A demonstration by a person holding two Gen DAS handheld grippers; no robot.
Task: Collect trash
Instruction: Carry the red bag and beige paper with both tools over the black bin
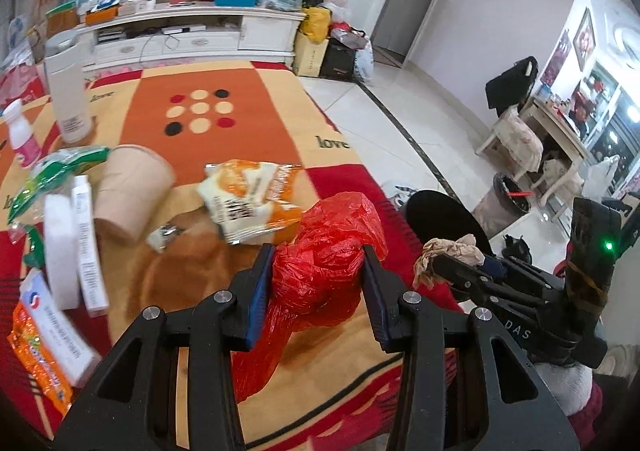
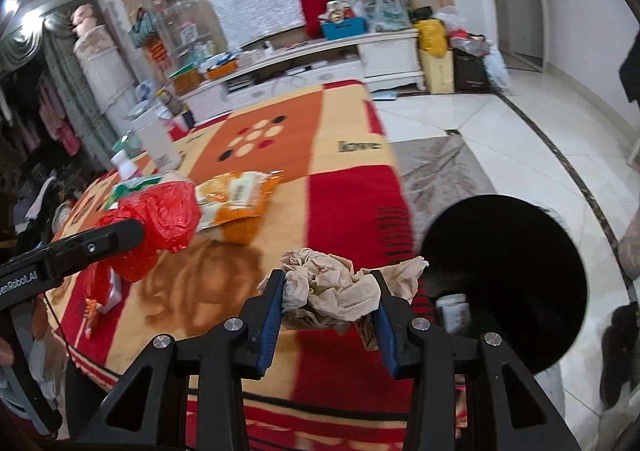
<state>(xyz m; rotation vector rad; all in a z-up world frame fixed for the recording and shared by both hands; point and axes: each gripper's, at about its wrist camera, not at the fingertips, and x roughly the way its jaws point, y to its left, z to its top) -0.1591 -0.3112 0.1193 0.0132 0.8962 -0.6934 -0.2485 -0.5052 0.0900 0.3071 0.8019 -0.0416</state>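
Left gripper (image 1: pixel 318 283) clamps a crinkly red plastic bag (image 1: pixel 320 275); right gripper (image 2: pixel 330 307) clamps crumpled beige paper (image 2: pixel 332 287)

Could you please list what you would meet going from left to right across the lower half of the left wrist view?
Orange snack packet → white boxes → brown paper cup → orange-and-white snack bag → red plastic bag in the left tool → crumpled brown paper in the right tool.

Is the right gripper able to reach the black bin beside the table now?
Probably yes. The right gripper, shut on crumpled paper, is near the table edge, and the black bin stands open just beyond with nothing between.
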